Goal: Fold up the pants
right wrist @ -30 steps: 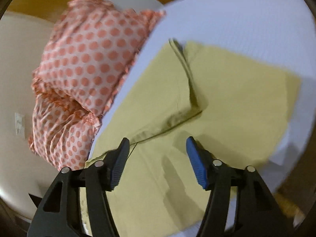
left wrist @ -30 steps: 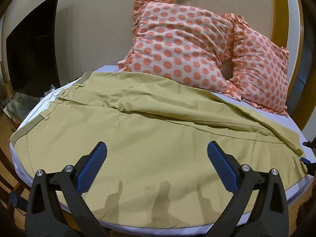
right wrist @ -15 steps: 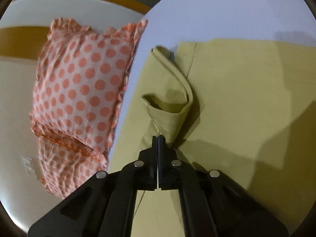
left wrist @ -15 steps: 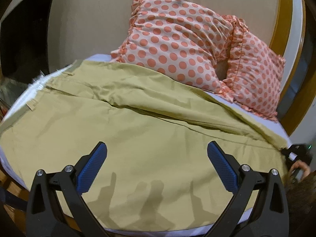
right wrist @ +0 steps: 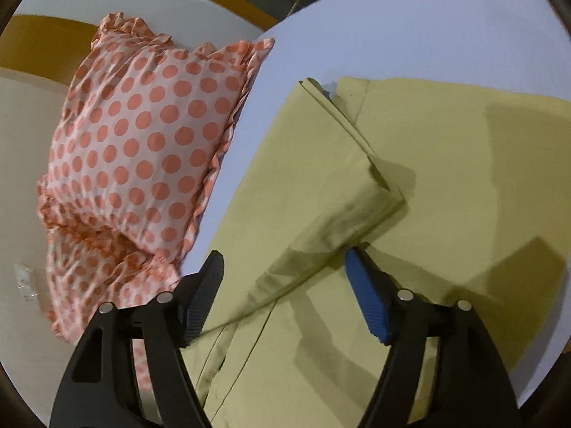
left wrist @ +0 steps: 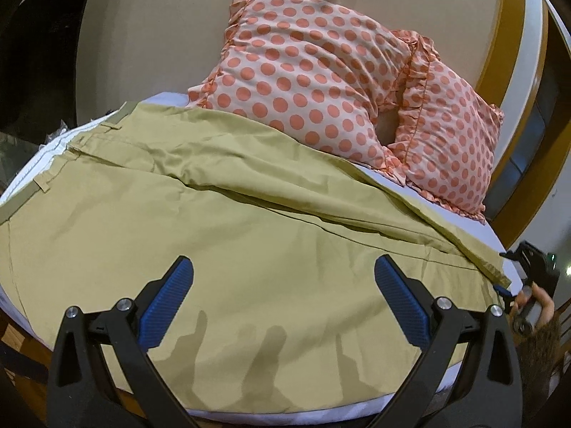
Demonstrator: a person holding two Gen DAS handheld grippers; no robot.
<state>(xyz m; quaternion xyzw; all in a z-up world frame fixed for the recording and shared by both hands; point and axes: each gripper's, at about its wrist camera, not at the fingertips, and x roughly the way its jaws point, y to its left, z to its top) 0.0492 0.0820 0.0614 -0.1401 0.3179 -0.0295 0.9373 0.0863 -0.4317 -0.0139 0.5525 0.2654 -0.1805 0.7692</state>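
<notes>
The left gripper was held wide apart and empty above the pants, which were spread lengthwise across the bed below two dotted pillows. The right gripper was seen parted over a hem. The fold appeared barely begun; a firm pinch on the leg ends seemed required next.

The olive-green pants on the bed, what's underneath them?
Under the olive-green cotton pants a white bed sheet shows around their edges. What lies beneath their middle is covered.
</notes>
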